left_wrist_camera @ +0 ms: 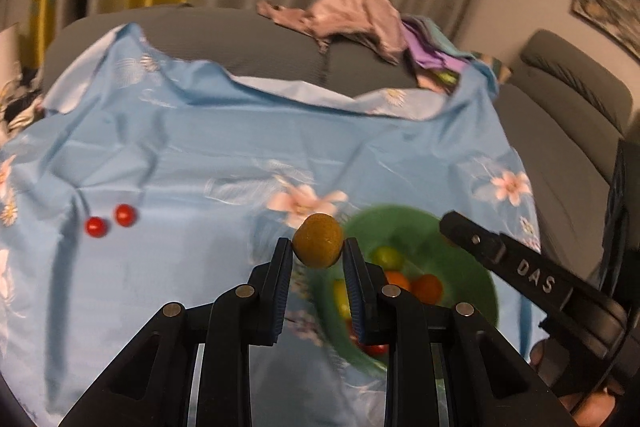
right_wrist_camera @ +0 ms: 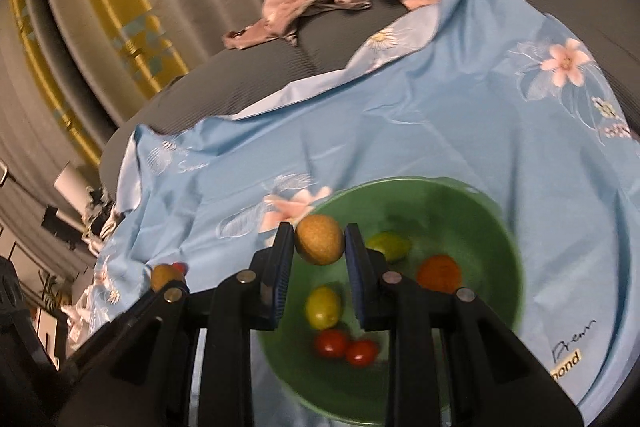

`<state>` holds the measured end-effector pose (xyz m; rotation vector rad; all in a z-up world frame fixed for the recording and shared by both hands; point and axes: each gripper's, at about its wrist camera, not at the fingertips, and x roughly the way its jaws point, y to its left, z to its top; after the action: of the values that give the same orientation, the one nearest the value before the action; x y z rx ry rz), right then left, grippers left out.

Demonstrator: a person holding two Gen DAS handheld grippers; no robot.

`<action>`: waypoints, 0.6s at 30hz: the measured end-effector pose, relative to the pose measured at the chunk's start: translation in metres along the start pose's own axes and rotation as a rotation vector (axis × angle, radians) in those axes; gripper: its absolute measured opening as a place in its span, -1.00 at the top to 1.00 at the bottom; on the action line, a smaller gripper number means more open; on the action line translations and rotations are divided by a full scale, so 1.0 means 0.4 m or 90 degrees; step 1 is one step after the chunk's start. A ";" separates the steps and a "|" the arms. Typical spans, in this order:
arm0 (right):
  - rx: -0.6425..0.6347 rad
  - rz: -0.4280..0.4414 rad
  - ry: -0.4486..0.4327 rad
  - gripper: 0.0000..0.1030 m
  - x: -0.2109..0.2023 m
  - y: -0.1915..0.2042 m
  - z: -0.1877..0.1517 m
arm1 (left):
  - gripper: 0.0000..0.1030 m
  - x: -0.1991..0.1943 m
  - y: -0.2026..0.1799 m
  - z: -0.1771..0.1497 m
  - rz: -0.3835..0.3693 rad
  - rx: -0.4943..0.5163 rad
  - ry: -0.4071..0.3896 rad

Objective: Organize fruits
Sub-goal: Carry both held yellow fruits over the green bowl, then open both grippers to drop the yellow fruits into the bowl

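The blue flowered cloth covers the whole work surface, and the green bowl sits on it as the landmark for everything else. Inside the bowl lie two yellow-green fruits, an orange one and two red tomatoes. Well out to the left of the bowl on the cloth, two more red tomatoes rest just beside each other, still to be gathered.

The right gripper pinches a brown kiwi between its blue pads, and that fruit hangs above the bowl's near-left rim, with the bowl's hollow lying forward and to the right of it. From there a short carry inward and a release would likely drop it among the others.

The left gripper likewise clamps a second brown kiwi, held just left of the bowl's edge, so it has a little farther to travel rightward. The kiwis are nearly round, so their long axis matters little. The right gripper looks nearer to the drop; both heading in together could crowd the same rim.
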<state>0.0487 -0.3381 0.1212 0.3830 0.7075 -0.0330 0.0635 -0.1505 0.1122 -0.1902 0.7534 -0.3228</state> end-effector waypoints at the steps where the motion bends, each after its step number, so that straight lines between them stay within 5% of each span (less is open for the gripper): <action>1: 0.003 -0.011 0.000 0.48 -0.002 -0.010 0.000 | 0.49 0.008 -0.013 -0.004 -0.006 0.008 0.006; 18: 0.036 -0.099 0.038 0.46 0.026 -0.107 -0.004 | 0.49 0.111 -0.131 -0.060 -0.079 0.080 0.099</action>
<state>0.0489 -0.3762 0.0995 0.3840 0.7965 -0.1902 0.0658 -0.2165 0.0815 -0.0930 0.8744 -0.5056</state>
